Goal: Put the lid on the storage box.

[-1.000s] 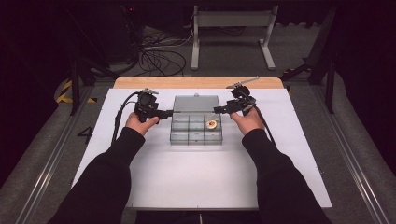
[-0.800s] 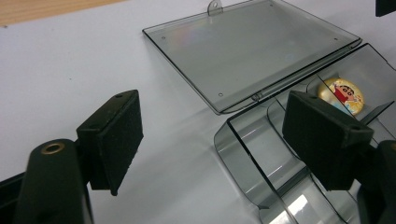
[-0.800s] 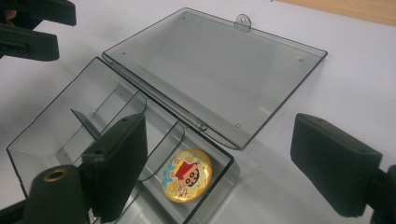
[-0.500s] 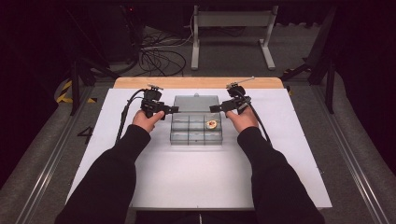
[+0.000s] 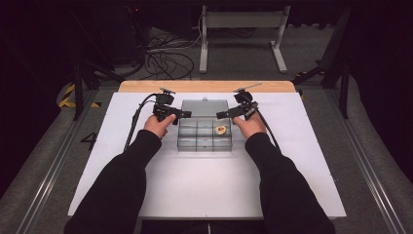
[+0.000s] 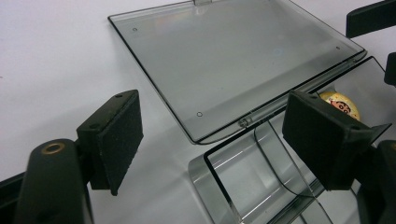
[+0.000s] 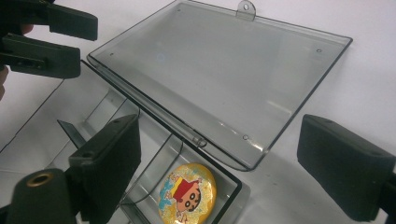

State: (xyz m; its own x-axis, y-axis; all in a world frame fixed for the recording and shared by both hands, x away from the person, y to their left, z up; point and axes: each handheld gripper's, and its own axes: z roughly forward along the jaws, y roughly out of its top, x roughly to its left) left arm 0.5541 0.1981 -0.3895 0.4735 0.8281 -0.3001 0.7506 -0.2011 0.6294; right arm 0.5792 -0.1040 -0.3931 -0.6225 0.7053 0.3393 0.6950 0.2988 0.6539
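A clear plastic compartment box point(image 5: 197, 142) lies at the table's middle, its lid point(image 5: 204, 107) swung open flat behind it. A round cartoon badge point(image 5: 220, 129) rests in a right-hand compartment. My left gripper point(image 5: 187, 114) hovers at the box's far left corner, open, and my right gripper point(image 5: 219, 115) faces it from the right. In the left gripper view the jaws point(image 6: 219, 140) straddle the hinge corner of the box point(image 6: 252, 186) without touching. The right gripper point(image 7: 224, 163) has just been opening, with nothing pressed between its pads; the badge point(image 7: 187, 193) lies below it.
The white mat point(image 5: 204, 185) covers the table, with a wooden strip point(image 5: 204, 86) along its far edge. Cables point(image 5: 160, 58) and a metal stand point(image 5: 238, 29) lie on the floor beyond. Each gripper's cable trails back beside its forearm.
Both hands have drifted inward toward the box's hinge line and slightly lower. The right gripper's jaws stand a little wider.
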